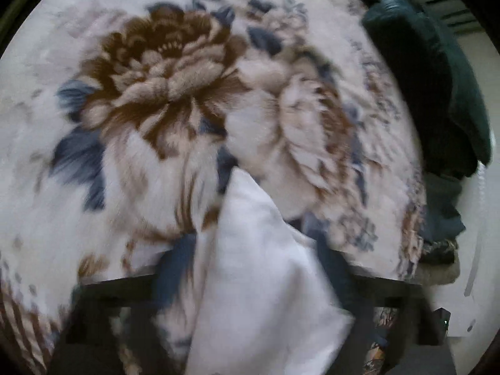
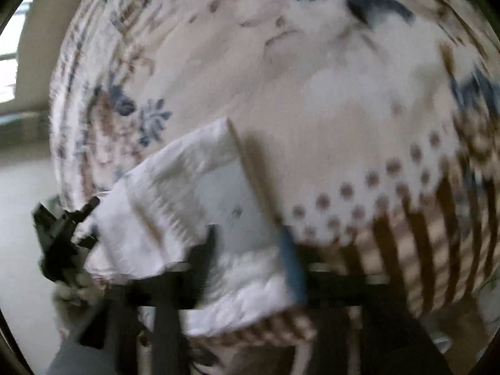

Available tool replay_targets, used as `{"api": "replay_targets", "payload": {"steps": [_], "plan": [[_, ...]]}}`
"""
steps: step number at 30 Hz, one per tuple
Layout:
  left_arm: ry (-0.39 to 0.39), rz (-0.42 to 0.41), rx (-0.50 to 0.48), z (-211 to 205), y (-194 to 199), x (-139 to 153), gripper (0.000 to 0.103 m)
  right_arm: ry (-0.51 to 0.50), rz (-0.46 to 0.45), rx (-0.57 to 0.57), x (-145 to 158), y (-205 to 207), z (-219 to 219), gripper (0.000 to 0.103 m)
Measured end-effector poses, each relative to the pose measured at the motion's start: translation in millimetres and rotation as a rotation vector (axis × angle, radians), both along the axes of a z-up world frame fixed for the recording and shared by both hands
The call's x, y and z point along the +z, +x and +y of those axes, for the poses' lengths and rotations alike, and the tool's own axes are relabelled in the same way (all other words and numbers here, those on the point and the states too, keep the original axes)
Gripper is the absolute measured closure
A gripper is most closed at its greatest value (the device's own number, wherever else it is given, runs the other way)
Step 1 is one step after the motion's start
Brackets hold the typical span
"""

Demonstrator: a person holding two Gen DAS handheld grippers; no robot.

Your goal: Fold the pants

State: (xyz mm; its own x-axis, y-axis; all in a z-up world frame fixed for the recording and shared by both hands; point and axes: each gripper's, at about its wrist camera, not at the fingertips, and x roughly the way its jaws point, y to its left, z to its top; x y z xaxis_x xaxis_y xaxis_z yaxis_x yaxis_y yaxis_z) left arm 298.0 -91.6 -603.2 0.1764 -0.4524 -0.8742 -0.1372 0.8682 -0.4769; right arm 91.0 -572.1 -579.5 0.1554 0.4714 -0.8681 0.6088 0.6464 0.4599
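Over floral blanket (image 1: 156, 93) | white pants (image 1: 265, 265) clamped between left gripper (image 1: 253, 268) fingers | right gripper (image 2: 250, 250) likewise grasping pants

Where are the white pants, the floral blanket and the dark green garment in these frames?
white pants (image 1: 259, 281): left wrist view, on the fabric between the fingers.
floral blanket (image 1: 162, 72): left wrist view, on the big brown flower.
dark green garment (image 1: 437, 78): left wrist view, on its bunched middle at the blanket's right edge.

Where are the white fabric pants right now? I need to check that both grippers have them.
The white fabric pants hang between the left gripper fingers, bottom centre of its view, above the floral plush blanket; the right gripper also holds them.
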Motion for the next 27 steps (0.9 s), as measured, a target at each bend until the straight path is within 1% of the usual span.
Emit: {"api": "replay_targets", "payload": {"steps": [2, 4, 5, 7, 8, 10, 12, 14, 16, 18, 19, 21, 22, 23, 24, 25, 26, 27], "plan": [[-0.008, -0.024, -0.011, 4, -25, 14, 0.001, 0.064, -0.029, -0.048, 5, -22, 4, 0.032], [-0.012, -0.01, -0.034, 6, -47, 14, 0.001, 0.141, -0.018, -0.078, -1, -45, 19, 0.032], [-0.007, 0.003, -0.039, 7, -56, 11, 0.001, 0.177, -0.002, -0.083, -8, -55, 27, 0.032], [-0.032, 0.053, -0.055, 6, -75, -5, 0.001, 0.235, 0.027, -0.078, -31, -67, 45, 0.032], [-0.051, 0.089, -0.063, 4, -82, -15, 0.001, 0.26, 0.031, -0.074, -43, -67, 54, 0.032], [-0.07, 0.124, -0.067, 5, -92, -31, 0.001, 0.317, 0.02, -0.104, -72, -63, 67, 0.031], [-0.076, 0.142, -0.082, 2, -97, -43, 0.001, 0.382, -0.022, -0.137, -91, -54, 75, 0.029], [-0.083, 0.14, -0.088, 0, -98, -49, 0.001, 0.382, -0.049, -0.154, -100, -48, 79, 0.027], [-0.101, 0.146, -0.083, 1, -97, -51, 0.001, 0.394, -0.086, -0.154, -96, -47, 82, 0.027], [-0.116, 0.154, -0.074, 2, -94, -52, 0.001, 0.476, -0.174, -0.177, -83, -50, 81, 0.027], [-0.123, 0.155, -0.072, 2, -93, -53, 0.001, 0.479, -0.191, -0.167, -79, -48, 82, 0.027], [-0.123, 0.156, -0.075, 1, -94, -54, 0.001, 0.394, -0.169, -0.109, -76, -45, 84, 0.027], [-0.12, 0.155, -0.077, 0, -94, -54, 0.001, 0.361, -0.148, -0.104, -81, -45, 84, 0.027], [-0.114, 0.155, -0.077, -1, -94, -53, 0.001, 0.36, -0.125, -0.113, -92, -45, 85, 0.027], [-0.106, 0.154, -0.072, -2, -94, -51, 0.001, 0.37, -0.119, -0.13, -97, -44, 86, 0.024], [-0.111, 0.151, -0.068, -4, -93, -50, 0.002, 0.39, -0.128, -0.146, -98, -41, 87, 0.024], [-0.128, 0.131, -0.065, -7, -94, -44, 0.007, 0.4, -0.143, -0.149, -96, -37, 89, 0.024], [-0.142, 0.104, -0.076, -11, -94, -38, 0.025, 0.413, -0.178, -0.153, -88, -33, 90, 0.024]]}}
